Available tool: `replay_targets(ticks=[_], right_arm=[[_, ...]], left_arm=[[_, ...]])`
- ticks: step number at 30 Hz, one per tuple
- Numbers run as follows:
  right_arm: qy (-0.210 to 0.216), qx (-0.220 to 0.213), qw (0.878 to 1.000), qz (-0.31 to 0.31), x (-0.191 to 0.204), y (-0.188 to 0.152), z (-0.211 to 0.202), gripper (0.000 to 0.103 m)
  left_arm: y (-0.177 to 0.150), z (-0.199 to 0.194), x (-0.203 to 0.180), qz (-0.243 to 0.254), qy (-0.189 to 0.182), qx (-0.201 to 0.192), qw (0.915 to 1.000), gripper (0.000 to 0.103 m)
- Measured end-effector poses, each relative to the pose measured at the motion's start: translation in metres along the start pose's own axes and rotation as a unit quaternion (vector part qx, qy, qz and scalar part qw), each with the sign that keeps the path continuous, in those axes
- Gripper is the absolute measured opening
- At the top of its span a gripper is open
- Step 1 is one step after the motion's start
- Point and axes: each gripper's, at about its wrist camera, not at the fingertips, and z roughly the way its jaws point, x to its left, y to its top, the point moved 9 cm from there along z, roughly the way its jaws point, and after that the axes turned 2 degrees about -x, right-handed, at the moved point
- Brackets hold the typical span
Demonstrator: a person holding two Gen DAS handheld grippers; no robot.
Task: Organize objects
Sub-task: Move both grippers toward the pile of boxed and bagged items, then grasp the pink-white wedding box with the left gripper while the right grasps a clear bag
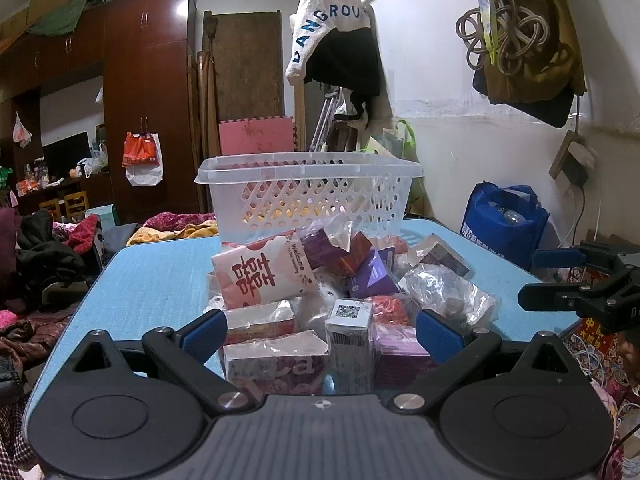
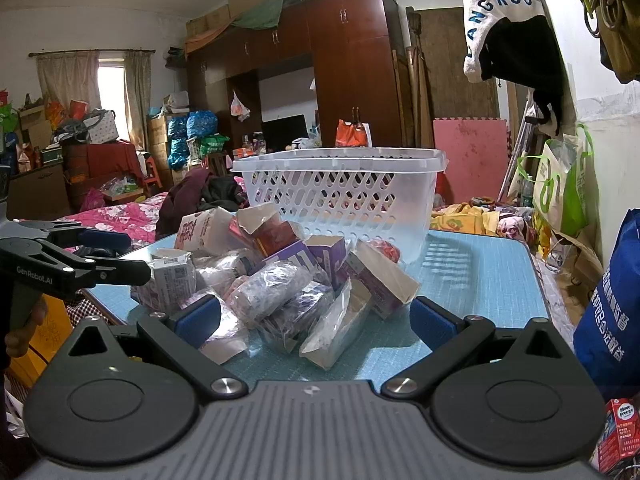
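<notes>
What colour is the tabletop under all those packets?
Light blue tabletop, clearest in the right wrist view.

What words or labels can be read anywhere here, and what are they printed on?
"ANGROU", edges cut off: white hanging garment.
"Welcome", plus large red Chinese characters: white paper packet.
"GenRobot.AI": black left gripper.
"Move Free": red box.
White Chinese characters: blue fabric bag.
QR code and barcode print on small white carton: too small.

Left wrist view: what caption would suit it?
Open tool faces a heap of packets before a white basket on a blue table.
</notes>
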Motion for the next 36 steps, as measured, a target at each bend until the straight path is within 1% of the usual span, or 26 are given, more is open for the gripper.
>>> replay_targets(ticks=[13,16,19,21,23,25,29,30,33,36], right_arm=[[0.000,0.001,1.000,0.000,0.000,-0.001,0.001,0.103],[0.001,0.001,1.000,0.002,-0.001,-0.002,0.002,0.103],[0.008,-0.001,1.000,0.016,-0.004,-0.003,0.004,0.103],[0.008,-0.003,1.000,0.025,-0.008,-0.002,0.009,0.103],[0.002,-0.004,0.999,0.032,-0.013,0.000,0.016,0.103],[-0.003,-0.004,0.999,0.037,-0.018,0.005,0.024,0.103],[-0.033,0.009,0.999,0.040,-0.034,0.012,0.046,0.103],[-0.035,0.015,0.998,0.040,-0.036,0.012,0.052,0.103],[-0.039,0.040,0.998,0.043,-0.043,0.011,0.073,0.103],[-0.033,0.055,0.996,0.066,-0.048,0.009,0.085,0.103]], left_arm=[[-0.001,0.001,0.001,0.001,0.003,-0.001,1.0000,0.102],[0.000,0.002,0.008,-0.005,0.010,-0.005,0.9999,0.102],[0.003,0.007,0.022,-0.025,0.019,-0.006,0.9995,0.102],[0.011,0.016,0.032,-0.037,0.025,-0.006,0.9990,0.102],[0.020,0.028,0.036,-0.034,0.034,-0.005,0.9989,0.102],[0.025,0.046,0.041,-0.033,0.039,0.007,0.9986,0.102],[0.017,0.075,0.052,-0.062,0.038,0.033,0.9968,0.102],[0.013,0.084,0.054,-0.067,0.037,0.041,0.9962,0.102],[0.008,0.093,0.056,-0.068,0.041,0.050,0.9956,0.102],[0.009,0.097,0.056,-0.070,0.041,0.053,0.9953,0.102]])
